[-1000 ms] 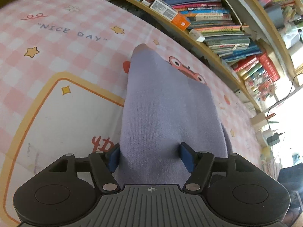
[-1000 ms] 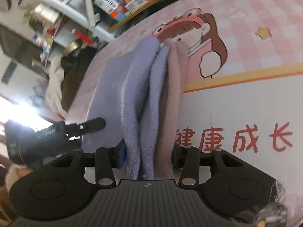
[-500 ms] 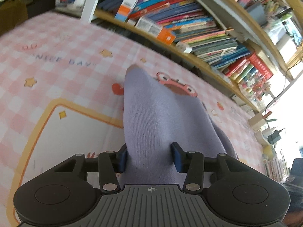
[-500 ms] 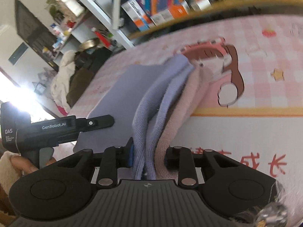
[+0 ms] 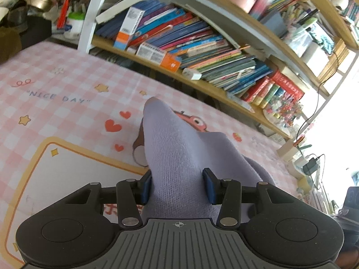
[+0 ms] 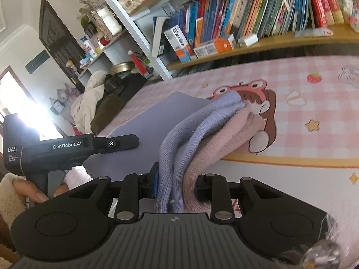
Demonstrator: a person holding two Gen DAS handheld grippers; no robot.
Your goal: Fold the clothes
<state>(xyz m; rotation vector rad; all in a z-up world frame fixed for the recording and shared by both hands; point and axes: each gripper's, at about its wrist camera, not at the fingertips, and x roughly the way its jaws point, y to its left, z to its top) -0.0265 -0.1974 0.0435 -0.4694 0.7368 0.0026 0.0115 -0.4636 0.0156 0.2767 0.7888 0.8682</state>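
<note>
A lavender knit garment [image 5: 177, 157] with a pale pink inner side [image 6: 226, 139] lies partly lifted off the pink checked mat [image 5: 67, 85]. My left gripper [image 5: 177, 187] is shut on a thick bunch of the lavender cloth, which rises in a ridge ahead of the blue pads [image 5: 145, 188]. My right gripper [image 6: 176, 186] is shut on several bunched layers, lavender on the left and pink on the right. The left gripper's black body [image 6: 67, 148], held by a hand [image 6: 31, 192], shows in the right wrist view beside the flat lavender panel [image 6: 143, 125].
Bookshelves [image 5: 202, 44] packed with books run along the mat's far edge. A heap of cream and dark clothes [image 6: 96, 103] lies at the mat's left end. Printed cartoon figure [image 6: 258, 103] and orange-bordered white panel [image 5: 67, 174] mark the mat.
Both grippers closed further on the cloth and rose with it. The views tilted up, so more of the bookshelves shows and the garment hangs higher off the mat.
</note>
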